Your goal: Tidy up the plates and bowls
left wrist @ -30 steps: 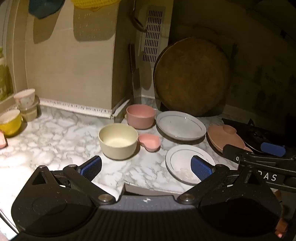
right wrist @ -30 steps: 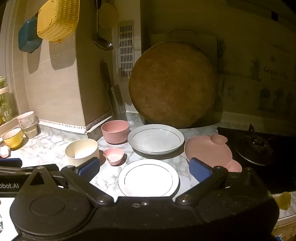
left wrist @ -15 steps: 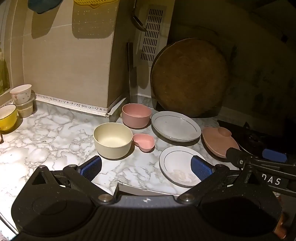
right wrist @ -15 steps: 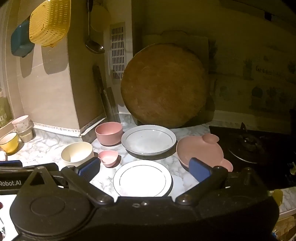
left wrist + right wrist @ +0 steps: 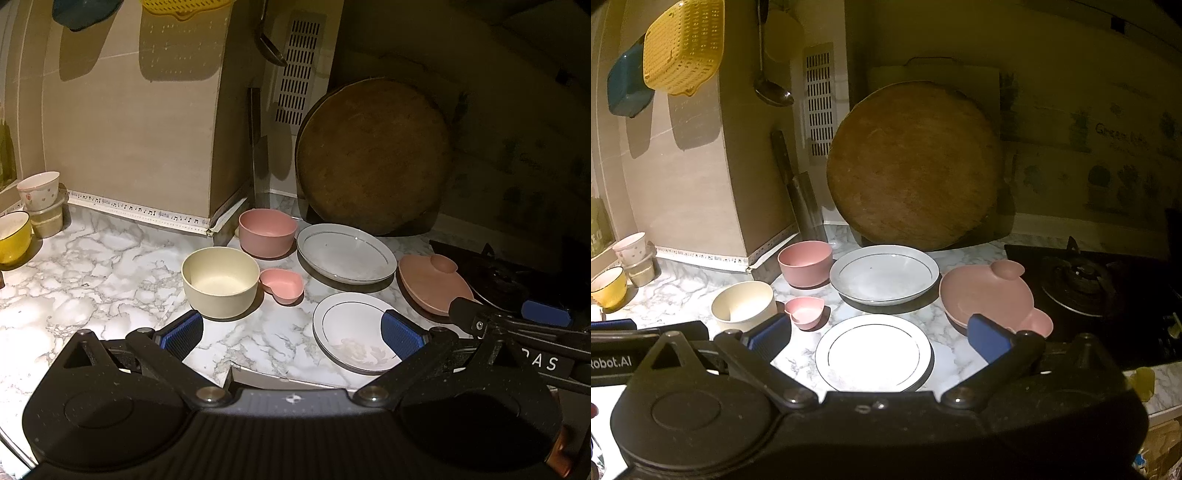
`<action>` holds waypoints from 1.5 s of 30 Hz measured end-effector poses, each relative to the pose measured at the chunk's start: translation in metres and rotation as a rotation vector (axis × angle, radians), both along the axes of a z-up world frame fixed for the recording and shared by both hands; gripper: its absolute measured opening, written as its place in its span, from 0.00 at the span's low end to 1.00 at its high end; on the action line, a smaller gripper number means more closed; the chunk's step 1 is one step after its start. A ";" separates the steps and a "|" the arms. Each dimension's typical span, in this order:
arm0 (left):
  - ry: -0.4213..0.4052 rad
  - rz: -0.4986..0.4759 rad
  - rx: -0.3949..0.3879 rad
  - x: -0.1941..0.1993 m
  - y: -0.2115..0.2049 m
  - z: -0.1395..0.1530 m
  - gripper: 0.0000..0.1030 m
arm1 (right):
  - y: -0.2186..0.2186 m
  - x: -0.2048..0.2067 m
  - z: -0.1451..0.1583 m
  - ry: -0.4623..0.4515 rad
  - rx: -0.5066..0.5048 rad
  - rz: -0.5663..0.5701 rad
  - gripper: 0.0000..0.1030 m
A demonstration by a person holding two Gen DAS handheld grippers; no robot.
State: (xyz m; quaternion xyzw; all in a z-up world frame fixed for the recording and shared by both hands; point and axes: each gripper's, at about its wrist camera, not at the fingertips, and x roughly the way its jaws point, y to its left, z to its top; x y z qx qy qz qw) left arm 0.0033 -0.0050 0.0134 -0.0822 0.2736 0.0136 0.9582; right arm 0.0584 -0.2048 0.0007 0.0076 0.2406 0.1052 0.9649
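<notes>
On the marble counter stand a cream bowl, a pink bowl, a small pink heart dish, a deep white plate, a flat white plate and a pink bear-shaped plate. The same pieces show in the right wrist view: cream bowl, pink bowl, heart dish, deep plate, flat plate, bear plate. My left gripper is open and empty, hovering near the counter's front edge. My right gripper is open and empty above the flat plate.
A round wooden board leans on the back wall. A gas hob lies at the right. A yellow cup and stacked small cups stand at the far left. A cleaver, ladle and baskets hang or lean by the wall.
Both grippers have drawn back and risen a little, so the dishes look slightly farther. No dish has moved and both grippers stay open.
</notes>
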 end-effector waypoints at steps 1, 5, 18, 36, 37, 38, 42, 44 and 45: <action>-0.002 -0.001 0.001 0.000 0.000 0.000 1.00 | 0.000 0.000 0.000 0.000 0.000 0.000 0.99; -0.009 -0.005 0.005 -0.002 0.000 0.001 1.00 | 0.000 0.000 0.001 0.000 0.002 0.001 0.99; -0.019 0.013 0.009 -0.007 -0.002 0.002 1.00 | 0.000 -0.003 0.000 -0.007 0.008 0.010 0.98; -0.027 0.035 0.018 -0.012 0.000 0.004 1.00 | 0.000 -0.001 0.001 -0.008 0.007 0.039 0.97; -0.026 0.035 0.018 -0.011 0.000 0.005 1.00 | 0.001 -0.001 0.001 -0.008 0.006 0.040 0.97; -0.026 0.036 0.018 -0.011 0.001 0.005 1.00 | 0.002 0.000 0.002 -0.009 0.006 0.041 0.97; -0.022 0.039 0.015 -0.010 0.004 0.004 1.00 | 0.004 0.001 0.002 -0.010 0.002 0.048 0.97; -0.020 0.040 0.013 -0.010 0.005 0.004 1.00 | 0.005 0.002 0.002 -0.011 0.000 0.050 0.97; -0.019 0.041 0.011 -0.010 0.006 0.003 1.00 | 0.006 0.002 0.002 -0.011 -0.001 0.051 0.97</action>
